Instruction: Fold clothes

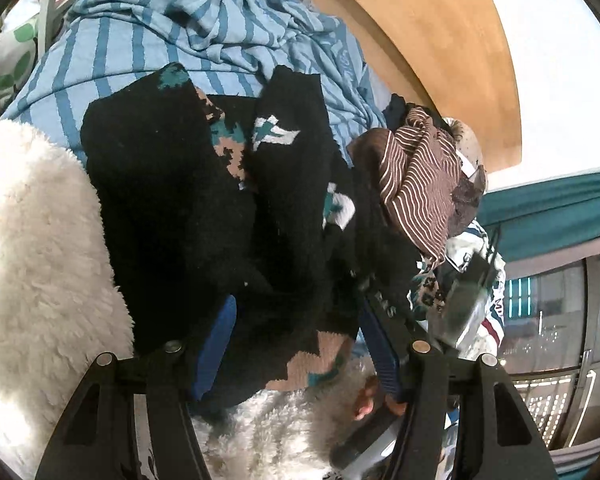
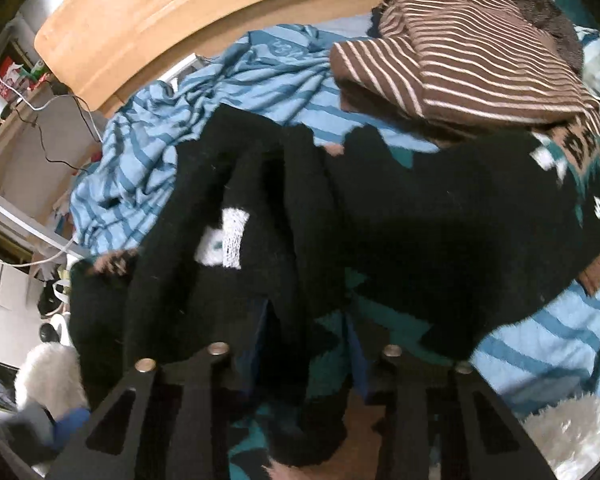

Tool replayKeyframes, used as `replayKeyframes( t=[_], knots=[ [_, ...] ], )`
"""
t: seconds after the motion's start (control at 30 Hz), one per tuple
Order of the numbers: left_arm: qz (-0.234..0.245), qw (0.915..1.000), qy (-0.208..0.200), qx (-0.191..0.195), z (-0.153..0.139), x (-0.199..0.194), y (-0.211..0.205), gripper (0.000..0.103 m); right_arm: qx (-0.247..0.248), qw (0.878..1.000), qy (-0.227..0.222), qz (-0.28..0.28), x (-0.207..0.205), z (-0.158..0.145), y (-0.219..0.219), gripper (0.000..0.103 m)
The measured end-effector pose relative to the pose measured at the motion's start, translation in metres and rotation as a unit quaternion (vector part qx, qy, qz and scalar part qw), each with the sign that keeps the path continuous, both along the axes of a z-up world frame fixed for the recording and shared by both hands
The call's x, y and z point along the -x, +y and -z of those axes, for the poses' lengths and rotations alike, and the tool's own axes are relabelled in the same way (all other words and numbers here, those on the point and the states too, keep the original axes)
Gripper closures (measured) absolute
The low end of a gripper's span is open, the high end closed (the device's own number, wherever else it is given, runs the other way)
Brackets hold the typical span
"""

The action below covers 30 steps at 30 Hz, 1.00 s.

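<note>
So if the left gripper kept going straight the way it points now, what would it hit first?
The black patterned sweater already bunched between the left gripper's fingers; beyond it probably the blue striped bedding, though depth is unclear.

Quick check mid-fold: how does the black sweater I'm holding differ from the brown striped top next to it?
The black sweater is thick, fuzzy knit, mostly black with teal, tan and white blocks; the brown striped top is thinner-looking, with fine pale stripes all over. The sweater hangs bunched between both grippers' fingers; the striped top lies free, untouched, on the blue striped bedding. The sweater looks larger in both views. Both are crumpled, not yet folded.
</note>
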State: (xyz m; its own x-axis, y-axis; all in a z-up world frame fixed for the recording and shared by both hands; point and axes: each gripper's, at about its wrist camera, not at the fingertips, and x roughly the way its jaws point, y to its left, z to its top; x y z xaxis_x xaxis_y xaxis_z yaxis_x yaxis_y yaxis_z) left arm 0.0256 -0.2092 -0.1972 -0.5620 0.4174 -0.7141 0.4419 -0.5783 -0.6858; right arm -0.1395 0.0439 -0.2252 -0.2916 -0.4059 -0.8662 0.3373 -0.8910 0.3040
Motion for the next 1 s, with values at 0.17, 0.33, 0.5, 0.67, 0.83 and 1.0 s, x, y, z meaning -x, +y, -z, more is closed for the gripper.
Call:
replayKeyframes(
  t=[0.17, 0.33, 0.5, 0.67, 0.83, 1.0],
  knots=[
    [0.011, 0.9999, -0.007, -0.003, 0.006, 0.004, 0.004, 0.039, 0.025, 0.999, 0.016, 0.033, -0.01, -0.014, 0.029, 0.083],
    [0.025, 0.9996, -0.011, -0.008, 0.011, 0.007, 0.01, 0.039, 0.045, 0.996, 0.066, 0.042, -0.048, -0.045, 0.046, 0.085],
    [0.039, 0.9986, 0.007, -0.035, 0.01, 0.01, 0.021, 0.039, 0.067, 0.996, 0.066, -0.001, -0.103, -0.058, 0.049, 0.09],
    [0.056, 0.9981, 0.007, -0.026, 0.006, 0.018, 0.033, 0.039, 0.057, 0.996, 0.044, -0.053, -0.139, -0.05, 0.041, 0.09],
    [0.087, 0.9961, -0.015, -0.009, 0.015, 0.027, 0.046, 0.039, 0.058, 0.993, 0.031, -0.097, -0.151, -0.048, 0.03, 0.09],
    [0.111, 0.9922, -0.052, 0.023, 0.033, 0.029, 0.06, 0.07, 0.064, 0.993, 0.017, -0.098, -0.152, -0.047, 0.035, 0.085]
  ],
)
